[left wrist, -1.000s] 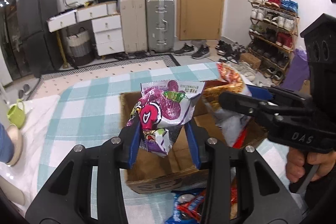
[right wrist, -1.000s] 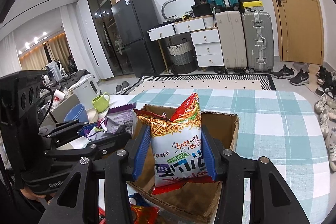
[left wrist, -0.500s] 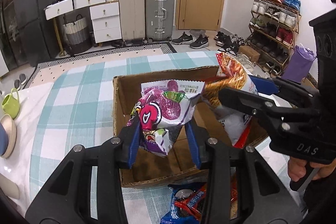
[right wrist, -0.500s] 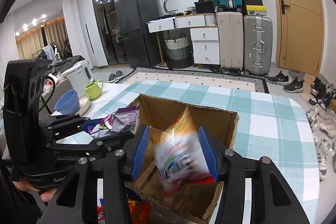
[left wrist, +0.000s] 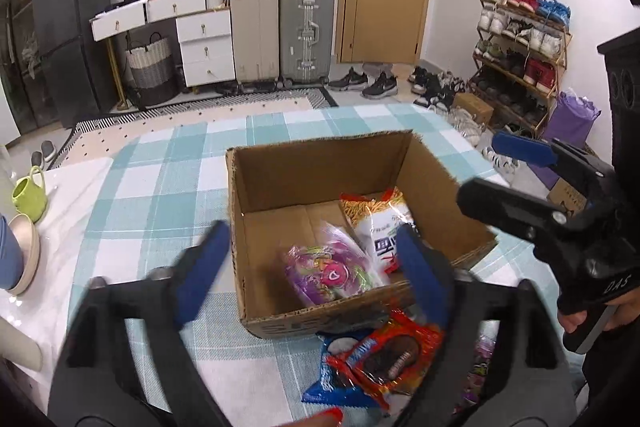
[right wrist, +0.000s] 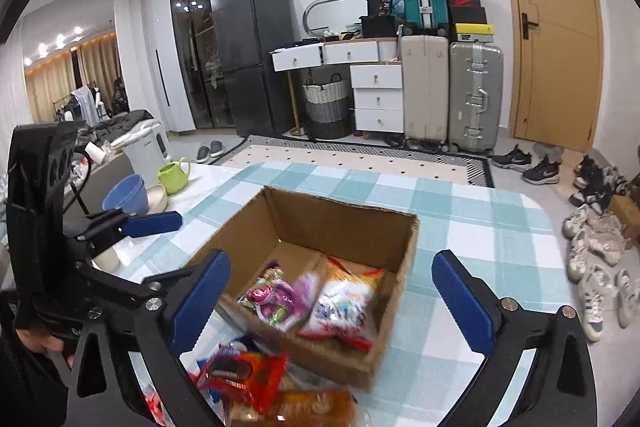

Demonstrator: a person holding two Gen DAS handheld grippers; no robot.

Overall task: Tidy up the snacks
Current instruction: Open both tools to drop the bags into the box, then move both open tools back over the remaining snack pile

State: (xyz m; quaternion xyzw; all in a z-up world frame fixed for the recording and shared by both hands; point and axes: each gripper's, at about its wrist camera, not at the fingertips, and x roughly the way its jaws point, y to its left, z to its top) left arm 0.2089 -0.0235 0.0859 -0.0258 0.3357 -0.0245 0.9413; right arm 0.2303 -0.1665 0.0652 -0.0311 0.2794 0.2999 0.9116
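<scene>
While the left gripper (left wrist: pixel 312 259) is opening its blue pads above the near edge of the cardboard box (left wrist: pixel 320 163), nothing is sitting between them; the purple snack bag (left wrist: pixel 332 273) and the white noodle bag (left wrist: pixel 380 227) are lying side by side on the box floor, toward its near right part. A red cookie packet (left wrist: pixel 392 355) is lying on the checked tablecloth (left wrist: pixel 160 195) just in front of the box. From the right wrist, the right gripper (right wrist: pixel 332 291) is spreading wide with nothing between its pads, hanging over the same box (right wrist: pixel 344 223), where both bags are showing blurred.
</scene>
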